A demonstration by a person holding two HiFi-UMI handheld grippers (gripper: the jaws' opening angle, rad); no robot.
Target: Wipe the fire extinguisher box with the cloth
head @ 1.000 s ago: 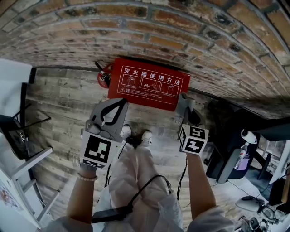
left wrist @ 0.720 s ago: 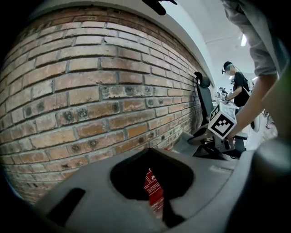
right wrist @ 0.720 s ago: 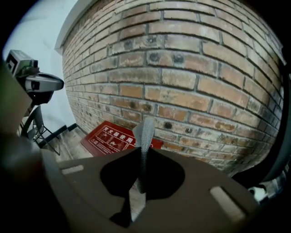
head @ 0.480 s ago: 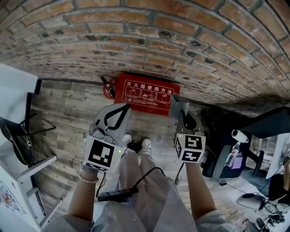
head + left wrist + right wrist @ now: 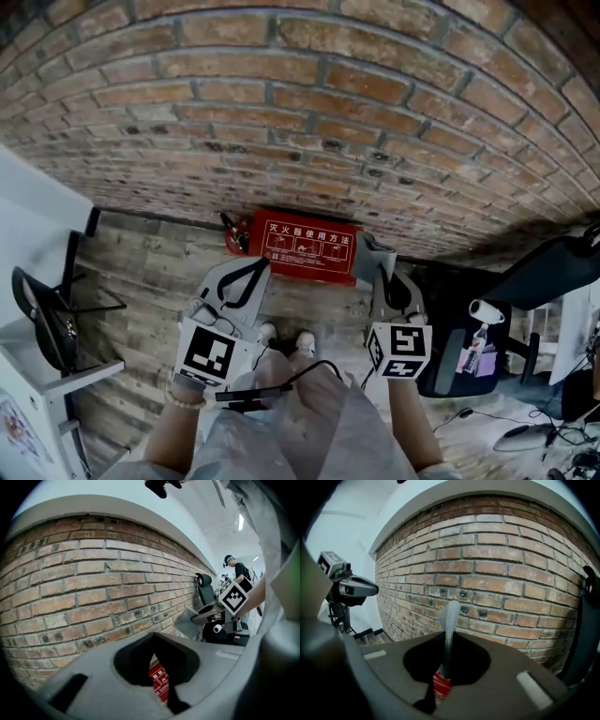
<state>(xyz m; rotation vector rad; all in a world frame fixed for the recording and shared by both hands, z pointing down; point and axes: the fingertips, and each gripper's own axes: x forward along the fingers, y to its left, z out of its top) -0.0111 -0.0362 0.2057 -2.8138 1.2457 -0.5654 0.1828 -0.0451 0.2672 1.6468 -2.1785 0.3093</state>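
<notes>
At foot of brick wall (image 5: 309,103): red fire extinguisher box (image 5: 307,246), white print, probably diagrams.

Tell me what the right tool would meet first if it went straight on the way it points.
Probably the brick wall, above the red fire extinguisher box. The cloth clamped in the right tool would touch first. Depth is hard to judge.

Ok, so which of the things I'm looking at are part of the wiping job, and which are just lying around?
For the job:
- fire extinguisher box, on the floor against the wall
- cloth, clamped in the right gripper

Just lying about:
- red extinguisher beside the box
- black office chair
- black cable across the person's lap
</notes>
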